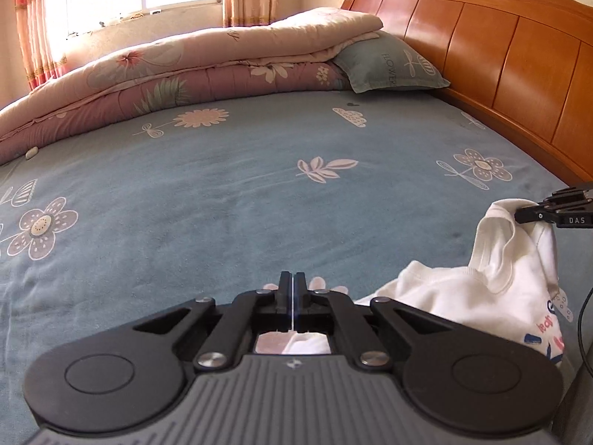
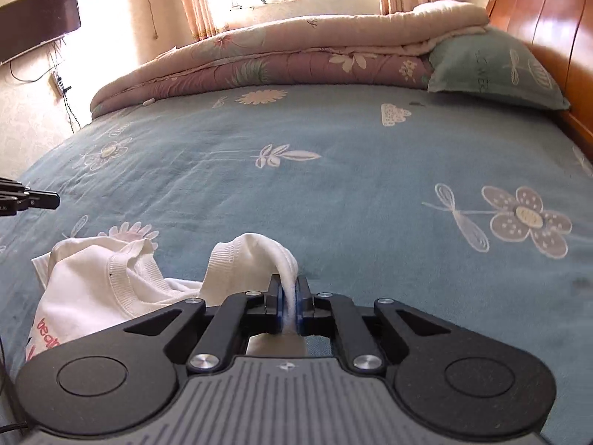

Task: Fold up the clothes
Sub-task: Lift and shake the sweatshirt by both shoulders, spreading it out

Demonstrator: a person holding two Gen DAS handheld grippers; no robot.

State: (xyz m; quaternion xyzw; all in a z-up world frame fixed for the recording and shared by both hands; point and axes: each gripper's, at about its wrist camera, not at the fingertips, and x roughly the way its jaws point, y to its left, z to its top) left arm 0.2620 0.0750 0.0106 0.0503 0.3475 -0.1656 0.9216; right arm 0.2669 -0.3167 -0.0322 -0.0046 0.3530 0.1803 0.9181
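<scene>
My right gripper [image 2: 290, 289] pinches the white shirt [image 2: 111, 289] above the bed [image 2: 333, 185]; my left gripper [image 1: 292, 285] is pressed together, holding nothing.

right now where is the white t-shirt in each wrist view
Left wrist view: the white t-shirt is at lower right, its top edge pinched by the right hand-held gripper.
Right wrist view: the white t-shirt is at lower left, running to the centre.
Shared landmark: the teal pillow by the headboard.
</scene>
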